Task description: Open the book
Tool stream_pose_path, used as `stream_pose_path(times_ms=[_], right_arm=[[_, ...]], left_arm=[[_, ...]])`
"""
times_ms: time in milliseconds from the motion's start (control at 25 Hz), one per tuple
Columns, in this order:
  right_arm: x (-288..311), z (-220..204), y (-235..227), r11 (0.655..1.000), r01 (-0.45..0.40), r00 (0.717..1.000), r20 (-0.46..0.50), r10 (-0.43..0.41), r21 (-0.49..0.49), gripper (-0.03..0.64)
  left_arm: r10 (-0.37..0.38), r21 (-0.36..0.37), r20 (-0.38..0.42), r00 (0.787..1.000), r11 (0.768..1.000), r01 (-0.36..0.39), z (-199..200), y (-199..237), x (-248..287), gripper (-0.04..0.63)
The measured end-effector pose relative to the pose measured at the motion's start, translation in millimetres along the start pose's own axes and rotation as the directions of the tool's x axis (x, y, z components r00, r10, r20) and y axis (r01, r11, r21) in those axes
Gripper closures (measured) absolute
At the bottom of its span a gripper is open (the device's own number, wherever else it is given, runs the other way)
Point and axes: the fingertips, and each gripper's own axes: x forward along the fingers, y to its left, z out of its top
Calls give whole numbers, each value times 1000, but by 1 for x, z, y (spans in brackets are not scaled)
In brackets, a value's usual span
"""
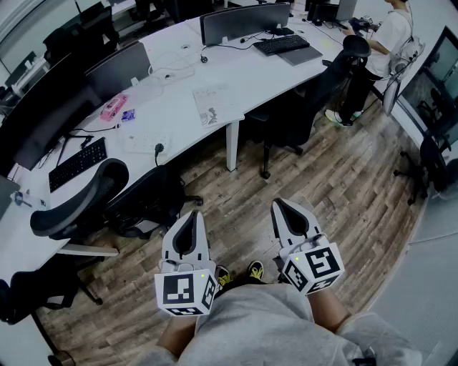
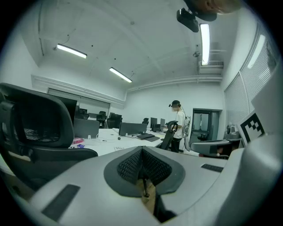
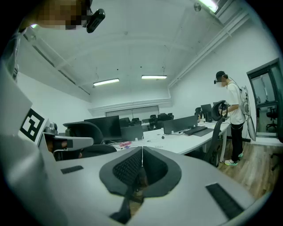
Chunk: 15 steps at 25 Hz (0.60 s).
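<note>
A thin white book (image 1: 212, 105) with print on its cover lies flat and closed on the long white desk (image 1: 250, 75), well ahead of both grippers. My left gripper (image 1: 192, 215) hangs over the wooden floor near my legs, shut with nothing between its jaws. My right gripper (image 1: 280, 204) is beside it at the same height, also shut and empty. In the left gripper view the left gripper (image 2: 141, 149) looks level across the desk with its pads together. The right gripper (image 3: 142, 149) in its own view has its pads meeting in a thin line.
Black office chairs (image 1: 93, 196) (image 1: 286, 118) stand between me and the desk. On the desk are monitors (image 1: 243, 21), keyboards (image 1: 77, 163) and a pink item (image 1: 113, 107). A person (image 1: 390, 32) works at the far right.
</note>
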Motion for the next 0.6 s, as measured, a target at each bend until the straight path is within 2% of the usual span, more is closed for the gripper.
stream_pose_path(times_ms=[360,600], right_arm=[[5,-3,7,1000,-5,1000,-18,5,-2,589],[2,3,4,1000,6,1000,13,-6,-1,591]], left_arm=[[8,-12,-4,1000,1000,-8,-2,13,-5,586],[21,-15,3,1000,1000,-21,-2,24,-8,586]])
